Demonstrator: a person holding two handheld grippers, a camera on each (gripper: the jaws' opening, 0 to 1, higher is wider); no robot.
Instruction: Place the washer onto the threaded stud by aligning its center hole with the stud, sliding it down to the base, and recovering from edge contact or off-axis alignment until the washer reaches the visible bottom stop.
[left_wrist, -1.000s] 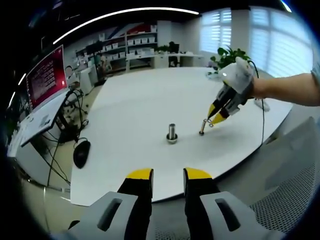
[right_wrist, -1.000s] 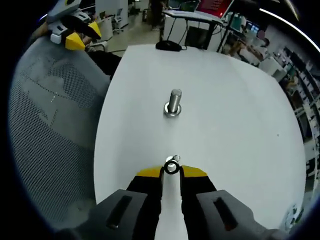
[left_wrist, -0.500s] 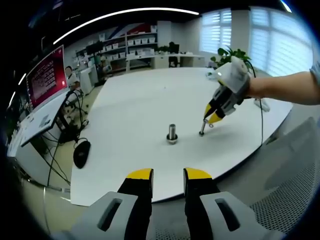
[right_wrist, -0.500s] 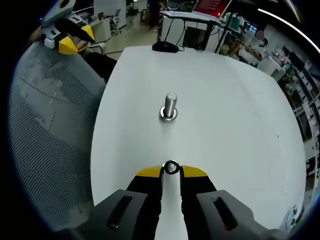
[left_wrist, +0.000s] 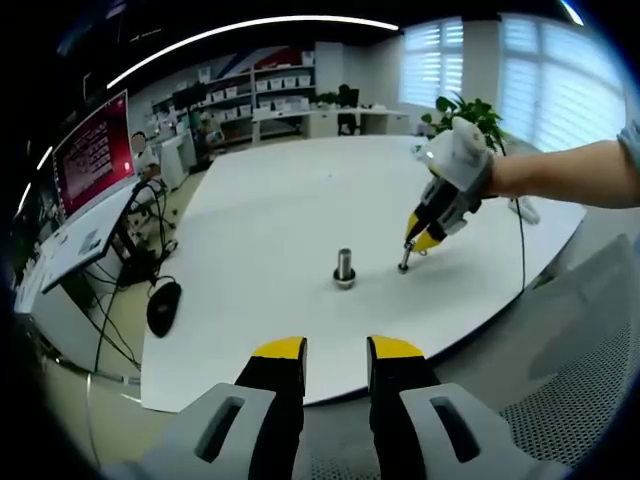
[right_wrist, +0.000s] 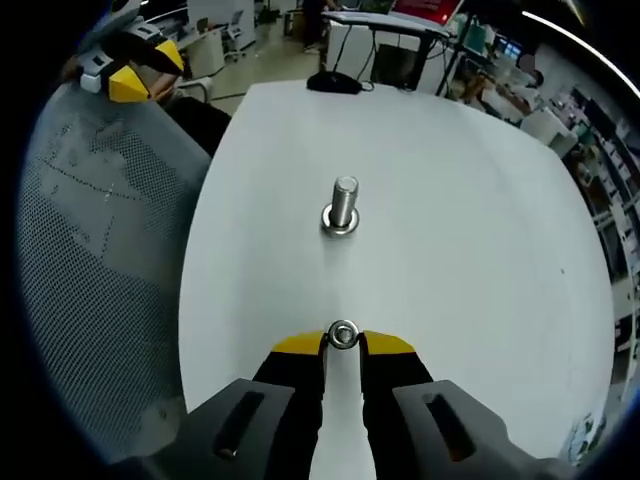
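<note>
With the right hand-held gripper (right_wrist: 343, 342) pinching the small silver metal washer (right_wrist: 343, 334) above the white surface (right_wrist: 480, 230), short of the upright threaded steel stud (right_wrist: 344, 203), best carry it over level, centring its hole before lowering.

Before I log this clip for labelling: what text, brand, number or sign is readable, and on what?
None can be read.
Red monitor screen: lines of text, too blurred to read.
Washer, stud, both claws: no markings seen.
</note>
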